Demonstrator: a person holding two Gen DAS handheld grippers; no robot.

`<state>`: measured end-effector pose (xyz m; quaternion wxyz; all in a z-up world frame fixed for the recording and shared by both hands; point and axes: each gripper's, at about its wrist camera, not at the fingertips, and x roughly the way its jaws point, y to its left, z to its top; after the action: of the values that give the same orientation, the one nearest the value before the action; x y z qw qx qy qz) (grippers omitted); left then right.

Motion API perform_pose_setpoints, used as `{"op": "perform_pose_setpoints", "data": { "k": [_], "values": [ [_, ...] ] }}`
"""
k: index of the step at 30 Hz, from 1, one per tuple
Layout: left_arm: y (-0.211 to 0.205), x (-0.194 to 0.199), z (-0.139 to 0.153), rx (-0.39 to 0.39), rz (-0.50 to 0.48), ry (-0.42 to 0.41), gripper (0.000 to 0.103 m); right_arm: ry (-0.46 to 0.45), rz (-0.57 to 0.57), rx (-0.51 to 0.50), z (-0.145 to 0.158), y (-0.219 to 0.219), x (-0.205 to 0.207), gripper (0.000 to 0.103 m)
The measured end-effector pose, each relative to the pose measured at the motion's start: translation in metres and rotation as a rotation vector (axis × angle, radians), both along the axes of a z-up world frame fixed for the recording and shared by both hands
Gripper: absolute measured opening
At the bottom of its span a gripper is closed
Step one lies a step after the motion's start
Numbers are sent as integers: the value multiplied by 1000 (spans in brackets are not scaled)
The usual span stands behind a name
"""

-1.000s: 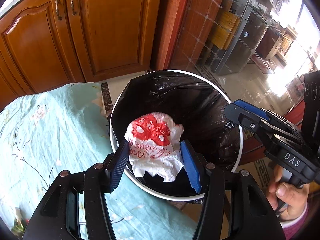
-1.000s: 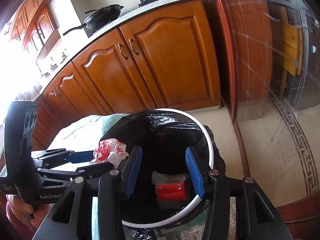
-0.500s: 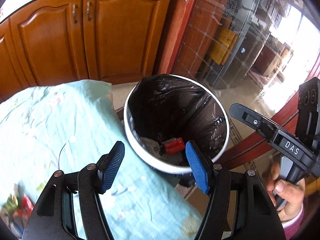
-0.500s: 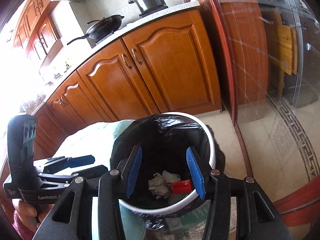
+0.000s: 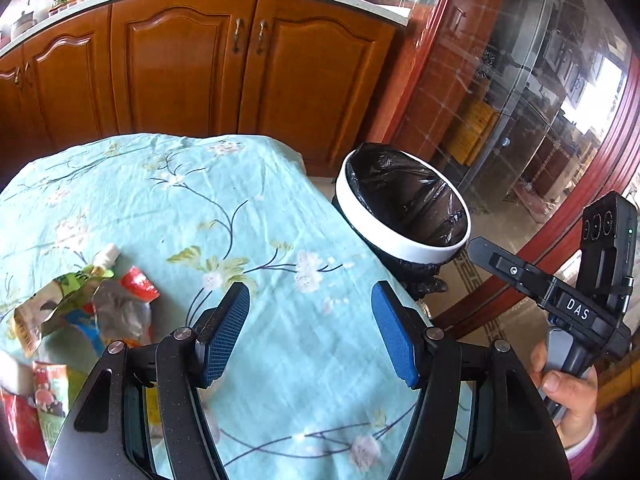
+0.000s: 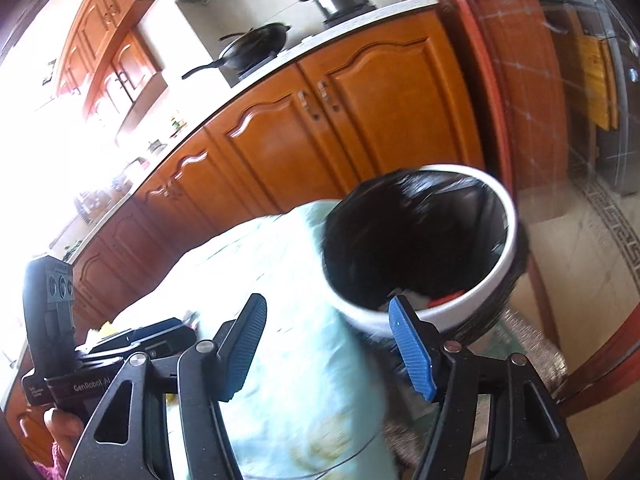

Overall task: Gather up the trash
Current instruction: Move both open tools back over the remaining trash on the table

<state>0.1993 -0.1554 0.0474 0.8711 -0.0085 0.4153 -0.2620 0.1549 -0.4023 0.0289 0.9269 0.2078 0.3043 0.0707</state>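
1. a second ago the left gripper (image 5: 310, 330) hung right over the bin (image 5: 402, 216) with a white and red crumpled bag between its blue pads. now there is nothing between them. the bag dropped into the bin.
2. the left gripper has swung away. the bin sat in the middle of its view; now it sits at the right middle, and the table cloth (image 5: 192, 200) fills the middle and bottom.
3. the left tongs are about half open and hold nothing. their jaws opened a bit more and then stopped.
4. the right gripper (image 6: 328, 344) has just been opening too. its jaws stand apart with only cloth and the bin rim behind them, so it holds nothing.
5. in the right wrist view the bin (image 6: 424, 248) is at the middle right, blurry, with a bit of white and red trash peeking over the near rim.
6. i think this means one piece is done and both hands are free for the next one.
7. the next trash is the pile of wrappers (image 5: 80, 312) at the lower left of the left wrist view, lying flat on the cloth.
8. the pile runs long from the bottom left corner up toward the middle. a pouch with a white cap (image 5: 108, 256) points up and to the right, toward the bin.
9. the bin's open mouth faces up, and looks tipped to the upper right in the left wrist view.
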Motion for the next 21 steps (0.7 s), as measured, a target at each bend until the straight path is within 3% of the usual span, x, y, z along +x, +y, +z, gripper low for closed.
{"op": "perform_pose_setpoints", "data": {
  "k": [21],
  "values": [
    [127, -45, -14, 0, 211, -17, 65, 74, 213, -14, -27, 112, -14, 80]
  ]
}}
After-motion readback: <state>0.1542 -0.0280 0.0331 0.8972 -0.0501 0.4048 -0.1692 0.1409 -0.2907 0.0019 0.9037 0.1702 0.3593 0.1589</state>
